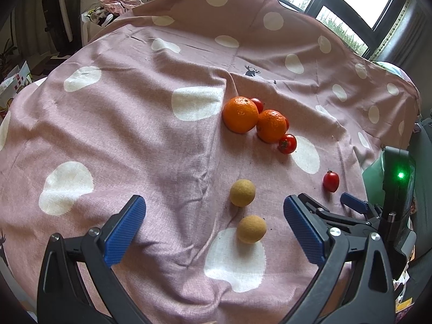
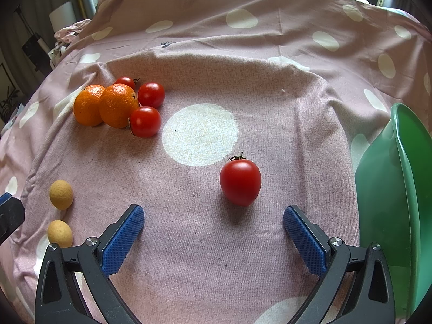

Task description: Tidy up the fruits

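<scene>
Pink cloth with large white dots, creased and rumpled, spread over a raised surface and draped up over something behind it. Left gripper above the near edge, blue-padded fingers spread wide, nothing between them. Two tan round fruits just ahead of those fingers, one behind the other, close but apart. Farther toward the middle of the cloth, two mandarins touching side by side, with three cherry tomatoes tucked against them. Right gripper likewise spread wide and empty, aimed at a lone cherry tomato, stem up, lying alone near the right edge beside a white dot. Green plastic bowl at the right edge of the cloth, tilted so that its inside faces the view. Beyond the far edge: dark-framed windows with daylight and greenery outside, a heap of pinkish fabric at upper left, and a dim room with dark furniture to the left.
</scene>
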Available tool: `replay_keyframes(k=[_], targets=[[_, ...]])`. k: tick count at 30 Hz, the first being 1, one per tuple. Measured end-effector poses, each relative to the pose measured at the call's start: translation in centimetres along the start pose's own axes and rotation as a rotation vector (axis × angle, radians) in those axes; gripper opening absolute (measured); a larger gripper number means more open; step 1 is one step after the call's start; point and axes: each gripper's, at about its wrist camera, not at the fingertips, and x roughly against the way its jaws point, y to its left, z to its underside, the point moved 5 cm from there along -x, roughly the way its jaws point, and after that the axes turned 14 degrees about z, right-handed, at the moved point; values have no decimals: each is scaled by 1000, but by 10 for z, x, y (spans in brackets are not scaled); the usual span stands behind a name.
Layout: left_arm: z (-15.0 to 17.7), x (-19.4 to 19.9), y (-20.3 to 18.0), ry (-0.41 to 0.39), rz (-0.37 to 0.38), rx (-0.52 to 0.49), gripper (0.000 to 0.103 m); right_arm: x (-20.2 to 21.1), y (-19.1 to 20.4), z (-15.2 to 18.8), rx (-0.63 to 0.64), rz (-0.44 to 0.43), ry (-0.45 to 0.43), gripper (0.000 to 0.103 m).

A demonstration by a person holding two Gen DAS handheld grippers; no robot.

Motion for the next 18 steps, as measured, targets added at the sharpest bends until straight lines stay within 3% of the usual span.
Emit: replay_keyframes(k=[18], targets=[[-2, 5, -8, -5, 27, -26, 102, 0, 0, 0, 0, 0, 0, 102]])
